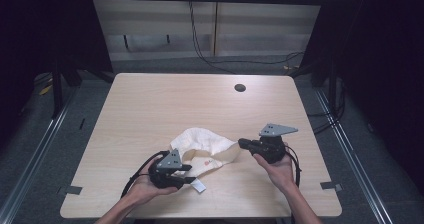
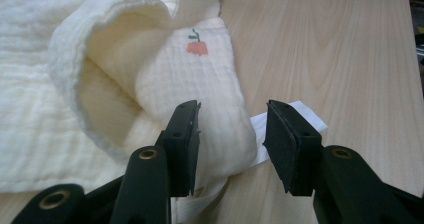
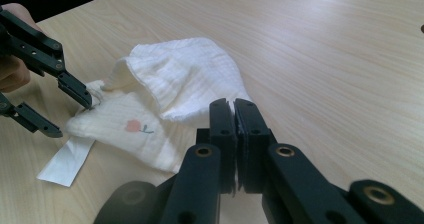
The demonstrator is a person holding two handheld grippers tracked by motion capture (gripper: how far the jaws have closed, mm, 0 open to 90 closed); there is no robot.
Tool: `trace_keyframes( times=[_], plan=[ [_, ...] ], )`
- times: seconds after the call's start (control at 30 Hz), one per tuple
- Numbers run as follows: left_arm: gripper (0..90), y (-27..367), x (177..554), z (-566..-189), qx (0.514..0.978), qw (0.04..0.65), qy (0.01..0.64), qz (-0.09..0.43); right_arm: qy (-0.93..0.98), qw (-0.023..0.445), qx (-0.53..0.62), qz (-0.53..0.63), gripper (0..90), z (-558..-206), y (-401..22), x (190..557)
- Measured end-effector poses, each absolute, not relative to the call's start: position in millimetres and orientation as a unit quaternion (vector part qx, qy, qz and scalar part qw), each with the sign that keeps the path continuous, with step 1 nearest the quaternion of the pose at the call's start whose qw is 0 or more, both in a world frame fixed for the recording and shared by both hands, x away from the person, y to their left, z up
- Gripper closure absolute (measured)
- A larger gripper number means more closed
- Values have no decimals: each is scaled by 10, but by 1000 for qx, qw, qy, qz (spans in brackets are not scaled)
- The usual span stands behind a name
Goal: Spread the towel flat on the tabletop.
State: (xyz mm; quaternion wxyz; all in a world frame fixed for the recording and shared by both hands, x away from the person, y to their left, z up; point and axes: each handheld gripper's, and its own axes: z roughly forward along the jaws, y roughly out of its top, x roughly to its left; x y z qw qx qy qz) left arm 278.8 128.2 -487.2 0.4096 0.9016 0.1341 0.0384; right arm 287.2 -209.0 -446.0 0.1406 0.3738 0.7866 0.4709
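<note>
Left gripper (image 2: 231,146): we note jaws spread apart, a rolled cloth corner lying between them, pads not pressing it. Right gripper (image 3: 234,129): jaws pressed together, pinching the right edge of the cream muslin cloth (image 1: 202,145). Cloth lies crumpled near the table's (image 1: 150,104) near edge, between both grippers; white label (image 1: 199,185) sticks out at its near-left corner.

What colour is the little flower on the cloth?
Pinkish-red with a dark green stem, on the cream cloth; the flower is clearest in the left gripper view.
</note>
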Motion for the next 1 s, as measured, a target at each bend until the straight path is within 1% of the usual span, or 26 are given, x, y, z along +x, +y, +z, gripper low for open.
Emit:
trace_keyframes(
  times=[0.17, 0.27, 0.3, 0.4, 0.43, 0.47, 0.5, 0.53, 0.63, 0.67, 0.7, 0.77, 0.8, 1.0],
  plan=[
    [585, 1220, 2779, -4919, 910, 392, 126, 49, 789, 136, 375, 467, 878, -4493, -2088, 2886],
    [674, 1192, 2776, -4967, 918, 375, 116, 52, 791, 132, 376, 464, 877, -4513, -2081, 2894],
    [700, 1192, 2776, -4967, 918, 375, 116, 52, 791, 132, 376, 464, 877, -4513, -2081, 2894],
    [819, 1202, 2772, -4973, 917, 377, 122, 48, 789, 132, 379, 465, 878, -4513, -2099, 2898],
    [842, 1202, 2772, -4973, 917, 377, 122, 48, 788, 132, 381, 465, 878, -4514, -2104, 2900],
    [861, 1217, 2791, -4970, 915, 381, 127, 33, 788, 132, 382, 464, 877, -4515, -2111, 2901],
    [867, 1217, 2791, -4970, 915, 381, 127, 33, 788, 132, 382, 464, 877, -4515, -2111, 2901],
    [872, 1261, 2828, -4962, 909, 393, 140, 14, 787, 132, 384, 464, 877, -4518, -2123, 2905],
    [876, 1306, 2856, -4933, 903, 403, 152, 3, 787, 132, 384, 464, 877, -4518, -2133, 2907],
    [876, 1371, 2894, -4879, 892, 422, 161, -21, 786, 132, 384, 466, 877, -4516, -2140, 2911],
    [876, 1416, 2908, -4850, 886, 432, 164, -27, 787, 130, 384, 466, 876, -4513, -2140, 2912],
    [877, 1446, 2915, -4838, 883, 438, 167, -29, 789, 130, 380, 464, 876, -4504, -2141, 2912],
    [876, 1529, 2934, -4815, 876, 449, 174, -29, 786, 128, 380, 470, 877, -4487, -2150, 2912],
    [876, 1693, 2964, -4703, 864, 467, 183, -22, 763, 106, 388, 506, 878, -4422, -2211, 2913]
  ],
)
